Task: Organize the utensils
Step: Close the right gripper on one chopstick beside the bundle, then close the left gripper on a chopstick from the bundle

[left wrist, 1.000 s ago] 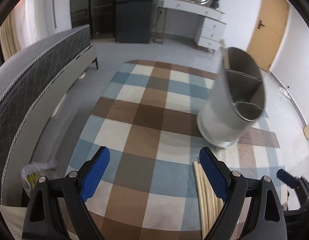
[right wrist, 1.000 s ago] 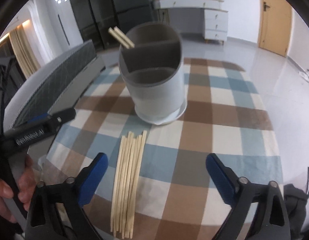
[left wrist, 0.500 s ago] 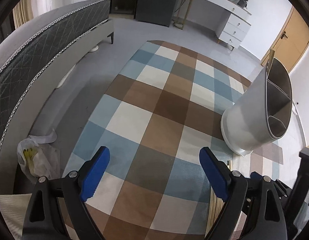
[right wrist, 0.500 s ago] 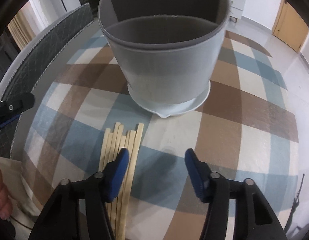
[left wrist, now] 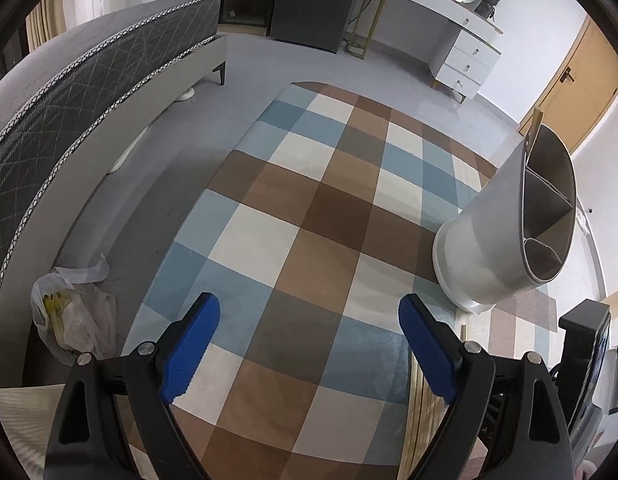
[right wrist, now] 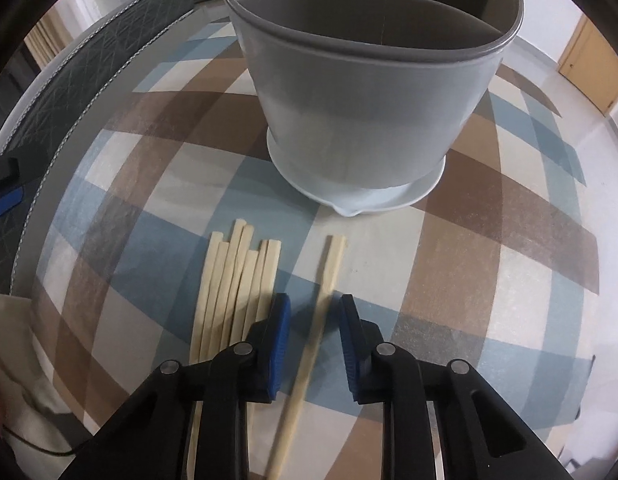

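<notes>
On the checked blue, brown and cream tablecloth point(right wrist: 489, 280), just in front of the grey plastic divided utensil holder point(right wrist: 369, 100), my right gripper point(right wrist: 315, 314) was closing its blue-padded jaws around a pair of pale wooden chopsticks point(right wrist: 329, 272) split off from the loose bundle of chopsticks point(right wrist: 237, 280) lying just to their left, the pads not yet pressing. My left gripper point(left wrist: 309, 332) hung spread wide over bare cloth with nothing between its jaws, the holder upright to its right
</notes>
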Motion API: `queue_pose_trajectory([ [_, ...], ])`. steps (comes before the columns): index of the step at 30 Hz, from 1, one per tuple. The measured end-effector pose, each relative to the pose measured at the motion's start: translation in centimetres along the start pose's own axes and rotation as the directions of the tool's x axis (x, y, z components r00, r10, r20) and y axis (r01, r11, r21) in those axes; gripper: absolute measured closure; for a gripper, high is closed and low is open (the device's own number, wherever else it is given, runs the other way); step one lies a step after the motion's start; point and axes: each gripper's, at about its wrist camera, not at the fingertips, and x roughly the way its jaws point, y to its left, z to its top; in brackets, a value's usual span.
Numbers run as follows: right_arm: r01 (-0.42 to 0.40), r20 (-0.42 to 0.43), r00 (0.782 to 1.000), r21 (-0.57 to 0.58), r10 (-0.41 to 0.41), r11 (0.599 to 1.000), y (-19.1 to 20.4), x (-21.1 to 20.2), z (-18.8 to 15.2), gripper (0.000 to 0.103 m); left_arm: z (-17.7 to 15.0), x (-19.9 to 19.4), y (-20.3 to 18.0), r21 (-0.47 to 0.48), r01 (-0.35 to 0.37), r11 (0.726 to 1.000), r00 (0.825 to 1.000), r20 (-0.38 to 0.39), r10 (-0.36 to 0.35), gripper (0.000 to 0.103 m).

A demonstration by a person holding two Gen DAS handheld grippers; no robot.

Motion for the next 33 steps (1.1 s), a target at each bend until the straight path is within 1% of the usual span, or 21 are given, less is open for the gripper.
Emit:
queue_pose_trajectory([
  [2,-0.002,0.004,1.000,-0.002,0.002,1.000,-0.1,0.0,0.2,0.079,0.1,0.0,0.1,-0.006,0.001,1.000,1.000,-0.002,-0.001,0.015],
  [8,0.035,0.021,0.999,-0.033,-0.034,0.999,0.3,0.9,1.5,0.079,0.5,0.0,0.8,-0.033,0.006,0.999,1.000,-0.007,-0.006,0.015],
  [10,0.031,0.037,0.999,-0.045,-0.029,0.999,0.5,1.0,2.0,0.080,0.5,0.0,1.0,-0.041,0.006,0.999,1.000,0.001,-0.006,0.015],
  [11,0.028,0.046,0.999,-0.051,-0.026,0.998,0.7,1.1,2.2,0.085,0.5,0.0,1.0,-0.038,0.002,0.999,1.000,0.002,-0.001,0.015],
  [12,0.023,0.051,0.999,-0.053,-0.020,0.998,0.8,1.1,2.2,0.095,0.5,0.1,1.0,-0.034,-0.002,0.999,1.000,0.002,0.002,0.015],
  [15,-0.008,0.066,0.998,-0.050,0.012,0.999,0.7,1.0,1.8,0.097,0.1,0.6,0.7,-0.008,0.011,1.000,1.000,-0.020,-0.011,0.015],
  [19,-0.066,0.121,0.991,0.020,0.063,0.998,-0.8,-0.8,0.6,0.097,-1.1,1.8,-0.5,0.060,0.076,0.995,0.994,-0.089,-0.070,0.015],
  [22,-0.129,0.183,0.977,0.103,0.109,0.986,-3.2,-3.1,-0.6,0.097,-2.5,2.8,-1.8,0.119,0.108,0.987,0.984,-0.154,-0.089,0.015],
  [25,-0.211,0.245,0.956,0.196,0.161,0.958,-5.9,-5.0,-1.6,0.097,-4.0,3.6,-2.9,0.154,0.136,0.979,0.972,-0.212,-0.102,0.015],
  [27,-0.261,0.288,0.940,0.250,0.186,0.932,-7.7,-6.0,-2.6,0.097,-4.7,3.7,-3.5,0.175,0.147,0.974,0.968,-0.228,-0.105,0.015],
  [31,-0.338,0.340,0.913,0.327,0.224,0.883,-8.9,-7.2,-3.8,0.097,-5.7,4.0,-5.0,0.240,0.110,0.964,0.970,-0.236,-0.052,0.015],
  [33,-0.376,0.361,0.901,0.370,0.242,0.850,-9.8,-7.3,-4.5,0.097,-6.2,4.2,-5.3,0.251,0.101,0.963,0.969,-0.243,-0.038,0.015],
])
